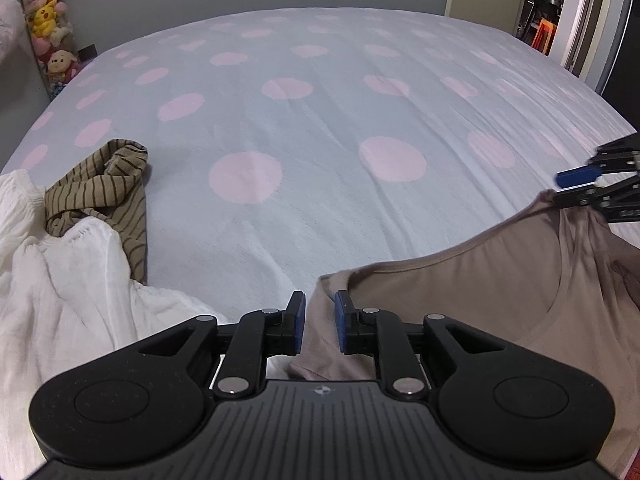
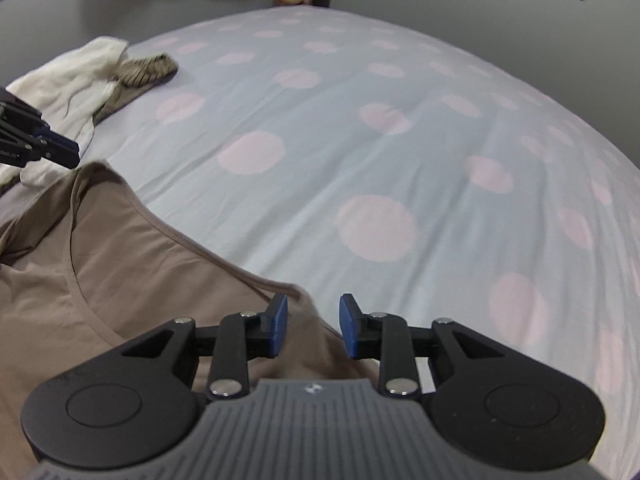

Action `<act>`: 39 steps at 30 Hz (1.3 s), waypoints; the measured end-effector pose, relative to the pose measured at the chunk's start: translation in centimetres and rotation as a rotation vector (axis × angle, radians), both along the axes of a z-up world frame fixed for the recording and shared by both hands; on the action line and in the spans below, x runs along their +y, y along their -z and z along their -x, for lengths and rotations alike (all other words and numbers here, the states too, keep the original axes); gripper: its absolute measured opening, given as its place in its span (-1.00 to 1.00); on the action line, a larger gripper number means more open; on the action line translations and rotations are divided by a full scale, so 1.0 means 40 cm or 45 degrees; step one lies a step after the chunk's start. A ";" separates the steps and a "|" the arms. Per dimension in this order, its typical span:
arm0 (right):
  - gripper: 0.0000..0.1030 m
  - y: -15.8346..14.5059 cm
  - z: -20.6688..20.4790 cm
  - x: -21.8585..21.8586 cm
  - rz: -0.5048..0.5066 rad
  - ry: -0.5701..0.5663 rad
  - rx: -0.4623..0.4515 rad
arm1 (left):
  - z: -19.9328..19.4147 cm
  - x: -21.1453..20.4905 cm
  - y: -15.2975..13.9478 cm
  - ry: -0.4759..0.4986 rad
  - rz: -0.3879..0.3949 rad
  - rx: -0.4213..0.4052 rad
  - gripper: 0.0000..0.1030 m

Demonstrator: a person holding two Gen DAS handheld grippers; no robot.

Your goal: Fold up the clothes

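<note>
Clothes: three garments on one bed [image 1: 320, 120] with a pale blue, pink-dotted sheet.
Taupe top [image 1: 500, 280]: nearest, neckline facing up, shoulders at the two claws.
White garment [image 1: 60, 280]: heaped at left.
Striped garment [image 1: 100, 184]: crumpled, touching the white one.
Left claw [image 1: 320, 322]: spread partway, fabric between its pads.
Right claw [image 2: 313, 326]: spread partway around a fabric fold.

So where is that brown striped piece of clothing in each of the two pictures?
Left wrist view: the striped garment lies crumpled at the left edge, halfway down, partly under the white garment.
Right wrist view: it lies small at the upper left, again against the white garment.
Shared landmark: the beige top, which fills the lower right in the left view and the lower left in the right view.
</note>
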State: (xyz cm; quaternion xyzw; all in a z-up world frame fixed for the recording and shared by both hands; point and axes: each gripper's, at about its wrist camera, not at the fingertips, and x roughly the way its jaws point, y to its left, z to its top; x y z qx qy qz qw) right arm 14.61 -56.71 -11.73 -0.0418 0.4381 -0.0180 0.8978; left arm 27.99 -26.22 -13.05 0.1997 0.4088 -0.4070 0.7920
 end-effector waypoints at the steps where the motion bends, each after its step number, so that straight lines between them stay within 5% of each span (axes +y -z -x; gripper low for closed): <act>1: -0.41 0.009 -0.018 0.006 0.014 -0.005 0.026 | 0.001 0.001 0.000 0.000 0.004 0.003 -0.72; 2: -0.46 0.016 -0.032 0.010 0.030 -0.009 0.052 | 0.002 0.002 0.001 0.000 0.008 0.006 -0.72; 3: -0.80 0.022 -0.044 0.012 0.046 -0.011 0.078 | 0.002 0.002 0.002 0.000 0.007 0.006 -0.71; 4: -0.88 0.028 -0.056 0.014 0.063 -0.014 0.104 | 0.001 0.002 0.003 0.000 0.004 0.005 -0.71; 8: -0.88 0.018 -0.075 0.016 0.114 0.023 0.057 | -0.004 0.003 0.012 -0.019 -0.003 0.001 -0.71; 13: -0.76 0.010 -0.082 -0.010 -0.033 0.032 0.035 | -0.013 0.017 0.003 -0.054 0.016 -0.005 -0.57; 17: -0.58 -0.034 -0.054 -0.057 -0.167 0.050 -0.014 | -0.017 0.033 -0.014 -0.073 0.036 -0.016 -0.13; 22: -0.55 -0.073 -0.018 -0.111 -0.158 0.076 -0.027 | -0.027 0.036 -0.017 -0.052 -0.002 0.011 -0.07; 28: -0.34 -0.027 0.018 -0.137 -0.162 0.045 0.059 | -0.031 0.037 0.013 -0.058 -0.007 0.095 -0.04; 39: -0.34 0.028 0.063 -0.159 -0.219 0.091 0.065 | 0.004 0.007 0.018 -0.060 -0.036 0.108 -0.05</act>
